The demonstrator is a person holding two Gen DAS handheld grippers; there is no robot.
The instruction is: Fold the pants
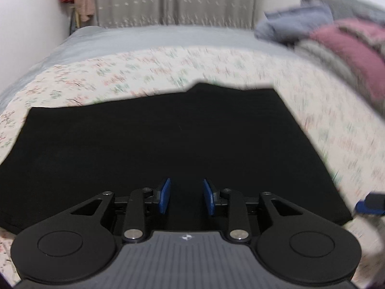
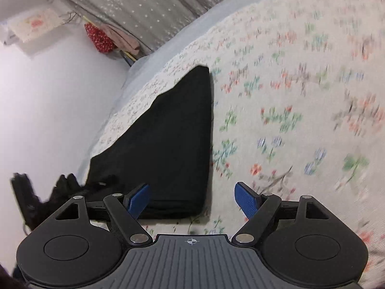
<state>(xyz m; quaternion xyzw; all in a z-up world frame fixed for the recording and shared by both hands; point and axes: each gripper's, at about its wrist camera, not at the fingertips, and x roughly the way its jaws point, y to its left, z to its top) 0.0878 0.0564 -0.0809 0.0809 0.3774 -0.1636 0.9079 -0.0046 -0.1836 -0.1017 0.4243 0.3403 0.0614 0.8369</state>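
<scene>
Black pants [image 1: 154, 149] lay folded into a flat rectangle on a floral bedspread [image 1: 149, 72].
Both the left gripper [image 1: 184, 196] and right gripper [image 2: 192, 198] hovered spread apart, empty; folding looked nearly finished.

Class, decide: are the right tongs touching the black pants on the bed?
Cannot tell. In the right wrist view the right tongs stand open at the corner of the black pants; the left blue pad overlaps the cloth, but neither contact nor gap shows.

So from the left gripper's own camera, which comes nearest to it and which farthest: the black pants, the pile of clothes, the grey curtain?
1. Folded black pants, directly under the left gripper.
2. Pink-and-grey clothes pile, far right on the bed.
3. Grey dotted curtain, behind the bed.
</scene>
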